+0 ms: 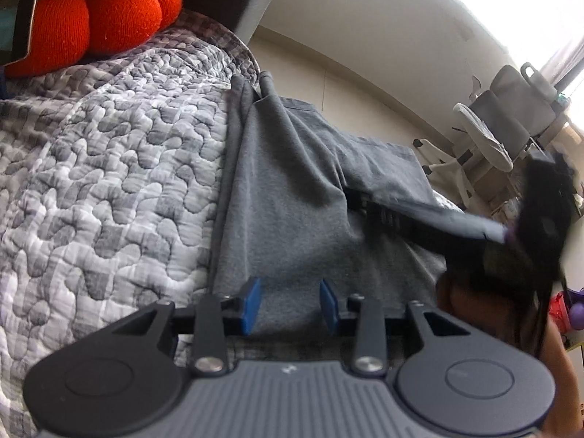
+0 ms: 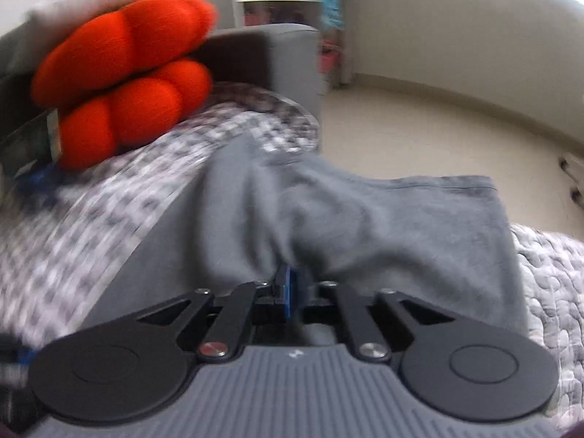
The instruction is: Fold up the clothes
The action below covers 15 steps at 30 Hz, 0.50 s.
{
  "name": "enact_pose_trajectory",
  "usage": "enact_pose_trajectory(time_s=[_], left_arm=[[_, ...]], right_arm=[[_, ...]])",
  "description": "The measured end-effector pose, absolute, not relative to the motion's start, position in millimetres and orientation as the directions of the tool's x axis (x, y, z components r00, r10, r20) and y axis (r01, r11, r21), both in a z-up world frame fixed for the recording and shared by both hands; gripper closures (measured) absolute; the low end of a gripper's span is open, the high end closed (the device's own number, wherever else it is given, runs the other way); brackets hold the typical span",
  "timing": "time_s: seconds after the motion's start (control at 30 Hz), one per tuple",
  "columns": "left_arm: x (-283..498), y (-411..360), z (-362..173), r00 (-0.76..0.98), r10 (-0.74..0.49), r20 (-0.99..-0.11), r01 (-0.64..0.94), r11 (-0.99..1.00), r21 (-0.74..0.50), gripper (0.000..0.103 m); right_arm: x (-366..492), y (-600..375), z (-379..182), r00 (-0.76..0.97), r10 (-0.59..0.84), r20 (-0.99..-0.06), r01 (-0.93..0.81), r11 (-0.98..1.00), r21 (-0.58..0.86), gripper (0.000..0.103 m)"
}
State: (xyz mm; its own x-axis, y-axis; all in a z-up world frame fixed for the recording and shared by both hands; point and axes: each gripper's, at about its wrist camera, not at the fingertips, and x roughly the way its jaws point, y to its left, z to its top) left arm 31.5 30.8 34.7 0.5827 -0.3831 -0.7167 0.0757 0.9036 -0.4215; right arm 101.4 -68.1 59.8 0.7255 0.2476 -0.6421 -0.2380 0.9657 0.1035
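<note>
I have a bed under both grippers, covered by a grey-and-white quilt (image 1: pixel 109 168) whose pebbled stitching fills everything to the left of my left jaws. Across the quilt lies the grey garment (image 1: pixel 284 197), the thing I am folding: it runs ahead of the left jaws toward the bed's far edge, creased in long ridges, with one part lifted and pulled off to the right.

Beyond the garment, up and left of both sets of jaws, sits an orange knotted cushion (image 2: pixel 127 84) against a grey headboard (image 2: pixel 277 62). A dark phone-like slab (image 1: pixel 16 25) leans on the cushion. Far off to the right of the left jaws stands a white office chair (image 1: pixel 492 138).

My left gripper (image 1: pixel 290 304) hovers low over the garment's near edge with its blue pads (image 1: pixel 252 304) spread apart, cloth showing between them; I cannot tell whether they touch it.

My right gripper (image 2: pixel 288 288) has its jaws pressed together, pinching a bunched fold of the grey garment that rises straight ahead of them.
</note>
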Motion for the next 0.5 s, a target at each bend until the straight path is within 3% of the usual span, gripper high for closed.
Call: enact_pose_trajectory(time_s=[0.07, 0.1, 0.23, 0.3, 0.37, 0.5], left_arm=[[31.3, 31.7, 34.1, 0.581, -0.388, -0.715, 0.077, 0.901, -0.427, 0.066], [31.3, 31.9, 34.3, 0.579, -0.389, -0.716, 0.074, 0.9, -0.429, 0.066], [32.1, 33.2, 34.9, 0.574, -0.39, -0.72, 0.065, 0.898, -0.435, 0.066], [32.1, 32.8, 35.0, 0.573, -0.39, -0.721, 0.066, 0.899, -0.433, 0.066], [31.9, 32.5, 35.1, 0.572, -0.389, -0.722, 0.07, 0.9, -0.43, 0.066], [31.4, 32.7, 35.2, 0.569, -0.391, -0.723, 0.081, 0.902, -0.424, 0.066]], right_arm=[[115.4, -67.5, 64.2, 0.726, 0.257, -0.638, -0.237, 0.964, 0.119, 0.096], [120.1, -63.5, 66.2, 0.719, 0.286, -0.634, -0.269, 0.955, 0.125, 0.087], [132.9, -35.6, 77.3, 0.647, 0.462, -0.607, -0.477, 0.866, 0.151, 0.087], [142.0, -12.6, 76.7, 0.614, 0.478, -0.628, -0.545, 0.833, 0.102, 0.091], [163.5, 5.9, 63.8, 0.608, 0.402, -0.685, -0.528, 0.849, 0.03, 0.101], [203.7, 1.6, 60.9, 0.659, 0.376, -0.652, -0.434, 0.897, 0.079, 0.098]])
